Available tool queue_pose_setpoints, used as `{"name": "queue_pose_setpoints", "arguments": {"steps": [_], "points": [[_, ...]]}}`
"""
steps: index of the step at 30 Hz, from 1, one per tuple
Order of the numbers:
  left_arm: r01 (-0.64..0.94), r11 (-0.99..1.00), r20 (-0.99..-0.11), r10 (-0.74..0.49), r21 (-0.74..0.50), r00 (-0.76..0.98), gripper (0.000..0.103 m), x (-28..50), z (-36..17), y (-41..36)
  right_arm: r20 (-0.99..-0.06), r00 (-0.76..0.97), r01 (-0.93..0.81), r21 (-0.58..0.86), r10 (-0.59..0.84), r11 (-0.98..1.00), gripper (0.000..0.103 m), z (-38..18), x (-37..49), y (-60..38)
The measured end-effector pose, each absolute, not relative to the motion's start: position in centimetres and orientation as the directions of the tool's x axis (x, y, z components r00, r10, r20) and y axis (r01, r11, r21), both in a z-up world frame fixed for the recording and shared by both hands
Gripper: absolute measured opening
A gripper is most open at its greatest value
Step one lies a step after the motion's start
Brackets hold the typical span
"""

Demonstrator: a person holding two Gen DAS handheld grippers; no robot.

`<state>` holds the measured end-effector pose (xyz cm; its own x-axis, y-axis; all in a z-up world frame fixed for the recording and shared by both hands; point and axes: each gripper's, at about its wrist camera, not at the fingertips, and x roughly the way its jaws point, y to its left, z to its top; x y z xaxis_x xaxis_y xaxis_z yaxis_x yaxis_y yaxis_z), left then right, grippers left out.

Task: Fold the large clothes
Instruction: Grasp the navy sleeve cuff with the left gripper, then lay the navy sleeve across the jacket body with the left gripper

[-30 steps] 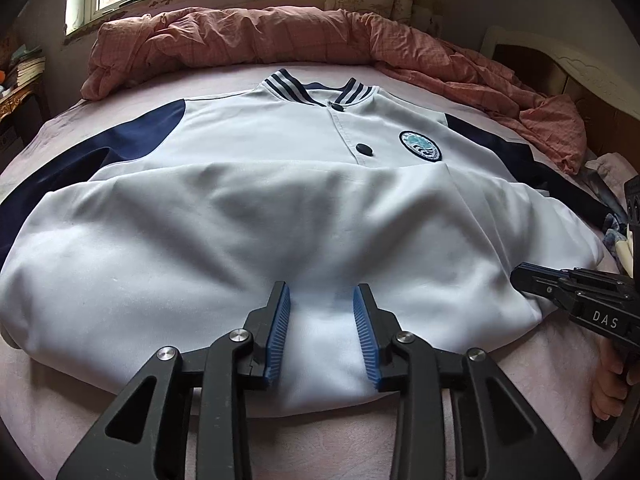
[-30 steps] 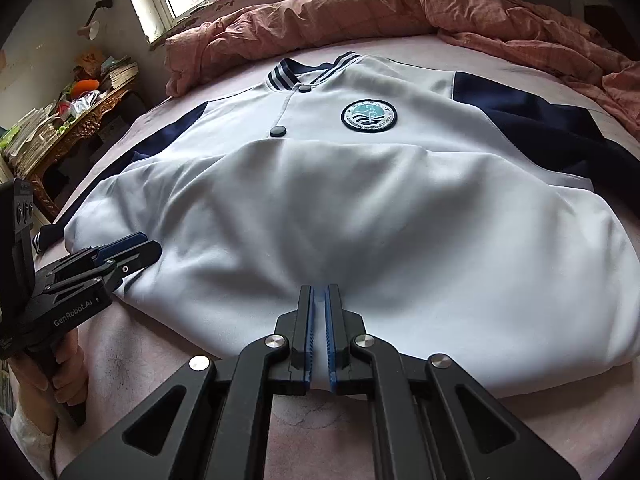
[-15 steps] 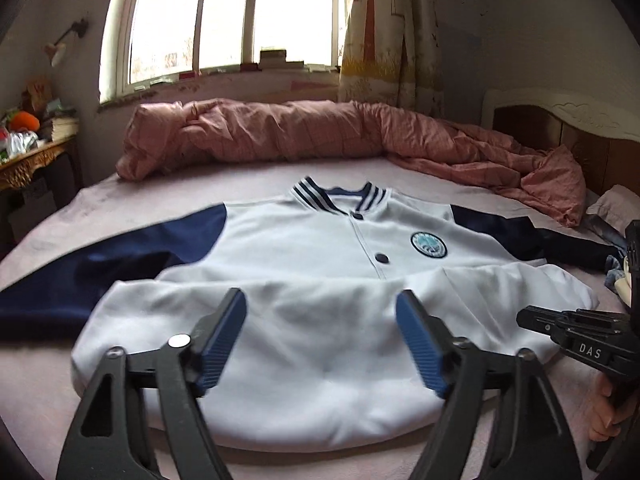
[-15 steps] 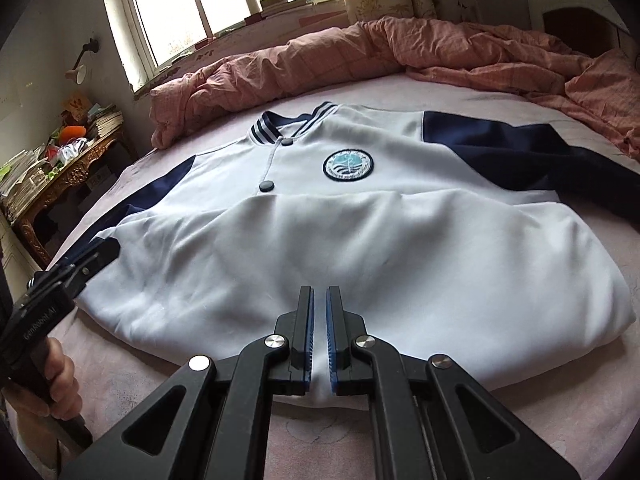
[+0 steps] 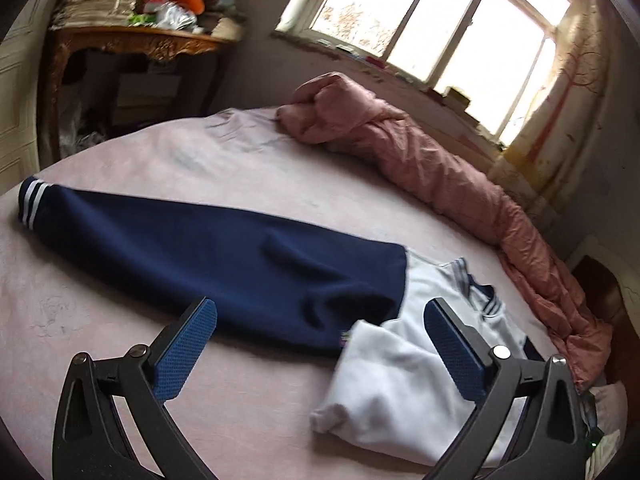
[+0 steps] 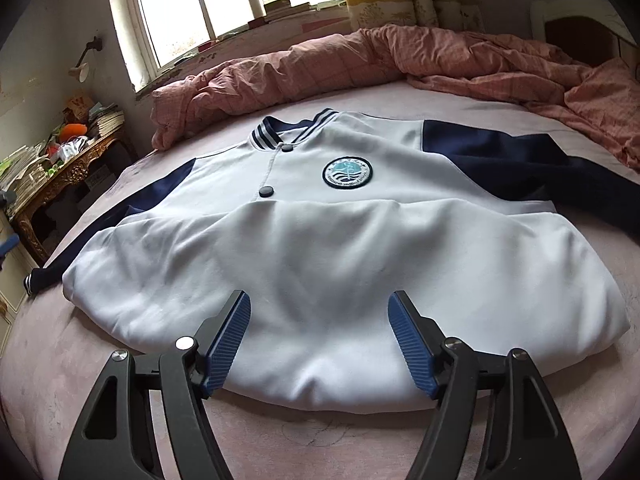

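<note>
One fold was done: the jacket's [image 6: 340, 264] hem lay doubled toward twelve o'clock on the bed [image 6: 60, 360]. Both sleeves remained spread. Left gripper [image 5: 320, 344] and right gripper [image 6: 320, 340], freshly opened, stood wide, empty.

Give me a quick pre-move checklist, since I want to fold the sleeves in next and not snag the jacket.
1. Left gripper open, nothing between its pads: ok.
2. Right gripper jaws just opened, off the jacket: ok.
3. Bottom half folded up over the chest: ok.
4. Navy sleeve lying flat, stretched out on the bed: ok.
5. Other sleeve's cuff: cannot tell, out of view.
6. Pink quilt apart from jacket: ok.
</note>
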<state>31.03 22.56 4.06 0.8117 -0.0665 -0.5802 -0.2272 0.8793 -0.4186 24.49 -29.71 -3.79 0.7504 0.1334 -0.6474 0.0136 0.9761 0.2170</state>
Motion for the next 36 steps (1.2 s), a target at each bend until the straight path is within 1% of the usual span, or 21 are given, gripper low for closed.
{"name": "queue_pose_setpoints", "arguments": {"steps": [2,3,5,8,12,13,14,15,17,19,20,21,22,24,26,28,30,33,35,36], "points": [[-0.258,0.864,-0.64,-0.091,-0.431,0.763,0.101,32.1,1.4,24.6,-0.656,0.743,0.026,0.23,0.135,0.973,0.073,-4.1,24.7,-30.1],[-0.274,0.855,-0.657,-0.098,-0.44,0.747,0.098,32.4,0.3,25.5,-0.66,0.739,0.028,0.232,0.136,0.972,0.073,-4.2,24.7,-30.1],[-0.346,0.818,-0.675,-0.069,-0.46,0.735,0.095,32.3,-1.3,27.6,-0.664,0.734,0.02,0.23,0.142,0.973,0.073,-4.3,24.8,-30.0],[-0.44,0.736,-0.671,-0.027,-0.515,0.741,0.093,30.8,-2.8,31.0,-0.674,0.725,0.001,0.204,0.14,0.979,0.073,-4.5,24.9,-29.2],[-0.492,0.667,-0.653,0.011,-0.559,0.757,0.086,29.7,-4.7,34.8,-0.673,0.727,-0.015,0.184,0.137,0.983,0.073,-4.4,24.7,-28.7],[-0.536,0.629,-0.665,0.041,-0.563,0.746,0.084,29.5,-5.6,36.0,-0.672,0.727,-0.016,0.183,0.137,0.983,0.073,-4.4,24.7,-28.7],[-0.561,0.582,-0.662,0.052,-0.589,0.748,0.075,29.2,-6.5,37.1,-0.673,0.726,-0.019,0.183,0.139,0.983,0.073,-4.4,24.7,-28.7],[-0.558,0.525,-0.634,0.045,-0.643,0.772,0.068,28.6,-7.2,38.2,-0.675,0.724,-0.022,0.183,0.142,0.983,0.073,-4.4,24.7,-28.7],[-0.522,0.432,-0.573,0.016,-0.735,0.82,0.065,27.7,-7.7,39.8,-0.679,0.72,-0.023,0.184,0.145,0.983,0.073,-4.5,24.7,-28.8],[-0.496,0.381,-0.536,0.001,-0.78,0.844,0.062,27.4,-8.3,40.8,-0.682,0.717,-0.025,0.186,0.147,0.982,0.073,-4.5,24.7,-28.8],[-0.506,0.381,-0.543,0.013,-0.774,0.84,0.051,27.6,-8.6,41.0,-0.683,0.715,-0.026,0.185,0.148,0.982,0.073,-4.5,24.7,-28.7],[-0.531,0.397,-0.565,0.038,-0.748,0.824,0.035,27.8,-8.9,41.0,-0.685,0.714,-0.027,0.182,0.147,0.983,0.073,-4.6,24.7,-28.7],[-0.552,0.415,-0.583,0.061,-0.723,0.81,0.027,28.1,-9.2,40.8,-0.686,0.713,-0.028,0.178,0.145,0.984,0.073,-4.6,24.7,-28.6],[-0.548,0.433,-0.585,0.059,-0.716,0.809,0.003,28.6,-9.5,40.3,-0.687,0.713,-0.03,0.169,0.14,0.985,0.073,-4.5,24.7,-28.5],[-0.499,0.459,-0.538,0.053,-0.735,0.841,0.004,28.4,-8.7,40.0,-0.686,0.716,-0.032,0.156,0.132,0.987,0.073,-4.4,24.6,-28.3],[-0.489,0.529,-0.508,0.122,-0.694,0.853,0.004,27.9,-6.8,39.4,-0.683,0.721,-0.03,0.142,0.12,0.989,0.073,-4.3,24.5,-28.2],[-0.45,0.611,-0.459,0.154,-0.651,0.875,0.003,27.6,-4.5,37.5,-0.683,0.724,-0.017,0.123,0.097,0.992,0.073,-4.1,24.5,-28.1],[-0.359,0.72,-0.377,0.145,-0.594,0.915,0.003,28.3,-0.6,33.8,-0.684,0.728,0.023,0.09,0.045,0.996,0.073,-4.1,24.7,-28.5],[-0.266,0.789,-0.317,0.096,-0.554,0.944,0.003,29.3,2.3,30.3,-0.671,0.741,0.063,0.081,0.007,0.995,0.073,-3.7,24.6,-29.3],[-0.233,0.824,-0.308,0.075,-0.516,0.948,0.003,29.7,3.6,28.1,-0.659,0.752,0.084,0.068,-0.018,0.994,0.073,-3.4,24.4,-29.7]]}}
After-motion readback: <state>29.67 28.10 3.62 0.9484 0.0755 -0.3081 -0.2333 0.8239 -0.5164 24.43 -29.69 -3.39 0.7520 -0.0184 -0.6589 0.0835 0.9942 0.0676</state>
